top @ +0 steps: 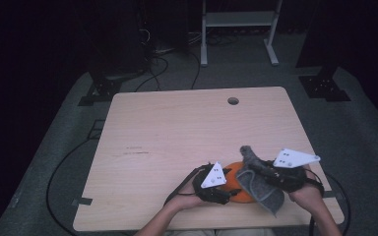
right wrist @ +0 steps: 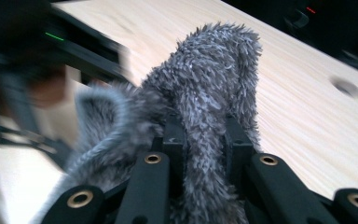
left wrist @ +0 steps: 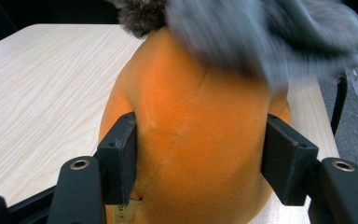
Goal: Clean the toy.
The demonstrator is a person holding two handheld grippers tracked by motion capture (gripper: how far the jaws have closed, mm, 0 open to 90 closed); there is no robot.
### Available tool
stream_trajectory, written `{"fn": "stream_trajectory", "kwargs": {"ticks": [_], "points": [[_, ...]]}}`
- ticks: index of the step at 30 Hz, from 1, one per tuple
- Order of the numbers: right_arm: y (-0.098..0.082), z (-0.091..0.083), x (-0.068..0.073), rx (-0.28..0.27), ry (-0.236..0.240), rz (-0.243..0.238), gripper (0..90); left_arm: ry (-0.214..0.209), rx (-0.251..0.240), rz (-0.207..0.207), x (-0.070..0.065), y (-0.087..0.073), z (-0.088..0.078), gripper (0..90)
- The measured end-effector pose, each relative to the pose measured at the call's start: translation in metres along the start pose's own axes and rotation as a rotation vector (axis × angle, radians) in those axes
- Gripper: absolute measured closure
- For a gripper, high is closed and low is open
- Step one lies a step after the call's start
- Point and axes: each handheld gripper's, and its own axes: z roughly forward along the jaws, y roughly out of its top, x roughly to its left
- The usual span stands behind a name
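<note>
An orange plush toy lies near the table's front edge, with a grey fuzzy cloth draped over its right side. My left gripper is shut on the toy from the left. In the left gripper view both pads press into the orange plush toy, and the grey cloth hangs blurred over its top. My right gripper is shut on the cloth. In the right gripper view a fold of the grey fuzzy cloth stands pinched between the jaws of the right gripper.
The light wooden table has a round cable hole near its far edge. Behind the table stand a white frame and dark stands, and cables run over the grey floor. The person's forearms come in at the table's front edge.
</note>
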Motion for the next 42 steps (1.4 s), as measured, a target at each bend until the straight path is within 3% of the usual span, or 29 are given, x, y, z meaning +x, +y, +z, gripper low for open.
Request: {"fn": "stream_trajectory", "kwargs": {"ticks": [3, 5, 8, 12, 16, 17, 19, 20, 23, 27, 30, 31, 32, 35, 37, 38, 39, 40, 42], "points": [[-0.009, -0.008, -0.012, 0.004, -0.035, 0.046, 75.1, 0.010, -0.020, -0.018, 0.002, 0.002, -0.002, 36.5], [-0.002, -0.016, -0.009, -0.048, -0.017, 0.051, 75.1, 0.029, -0.034, -0.031, 0.004, 0.006, -0.005, 37.4], [0.016, -0.019, 0.005, -0.128, 0.035, 0.009, 75.1, 0.103, -0.034, 0.010, 0.004, 0.013, -0.011, 38.1], [0.025, -0.004, 0.017, -0.146, 0.055, -0.017, 75.0, 0.192, -0.020, 0.042, 0.009, 0.017, -0.024, 38.6], [0.007, 0.021, 0.006, -0.111, 0.038, 0.072, 75.1, 0.229, 0.045, 0.045, 0.011, 0.011, -0.023, 38.8], [0.000, 0.028, 0.004, -0.078, 0.028, 0.082, 75.1, 0.216, 0.053, 0.039, 0.010, 0.007, -0.020, 38.9], [-0.011, 0.036, -0.002, -0.070, 0.053, 0.145, 75.0, 0.178, 0.057, 0.026, 0.010, 0.005, -0.018, 37.5], [-0.013, 0.036, -0.003, -0.067, 0.056, 0.150, 75.0, 0.136, 0.059, 0.009, 0.012, 0.007, -0.020, 34.5], [-0.015, 0.034, -0.003, -0.063, 0.051, 0.135, 75.0, 0.104, 0.015, -0.021, 0.019, 0.007, -0.026, 27.9], [-0.019, 0.034, -0.005, -0.040, 0.032, 0.136, 74.9, 0.130, 0.040, -0.014, 0.017, 0.006, -0.020, 31.3], [-0.022, 0.032, -0.008, 0.017, -0.042, 0.121, 74.7, 0.150, 0.052, -0.016, 0.012, 0.007, -0.015, 34.5], [-0.020, 0.028, -0.009, 0.002, -0.048, 0.134, 74.8, 0.148, 0.054, -0.014, 0.011, 0.008, -0.015, 34.9], [-0.018, 0.025, -0.008, -0.020, -0.036, 0.138, 74.8, 0.140, 0.058, -0.008, 0.009, 0.008, -0.014, 35.0], [0.000, 0.018, 0.006, -0.105, 0.061, 0.091, 74.8, 0.056, 0.054, 0.017, 0.007, 0.010, -0.015, 32.7], [0.002, 0.025, 0.013, -0.071, 0.086, 0.040, 74.7, -0.002, 0.009, -0.013, 0.011, 0.013, -0.023, 28.0], [0.001, 0.028, 0.015, -0.052, 0.087, 0.024, 74.7, -0.009, -0.009, -0.028, 0.015, 0.015, -0.027, 26.1], [-0.003, 0.031, 0.016, -0.042, 0.096, 0.020, 74.7, 0.022, -0.013, -0.030, 0.018, 0.016, -0.030, 24.4], [-0.005, 0.032, 0.016, -0.038, 0.117, 0.026, 74.7, 0.048, -0.001, -0.036, 0.021, 0.015, -0.031, 24.5], [-0.009, 0.030, 0.014, -0.034, 0.117, 0.032, 74.7, 0.049, 0.055, -0.059, 0.025, 0.010, -0.028, 27.2]]}}
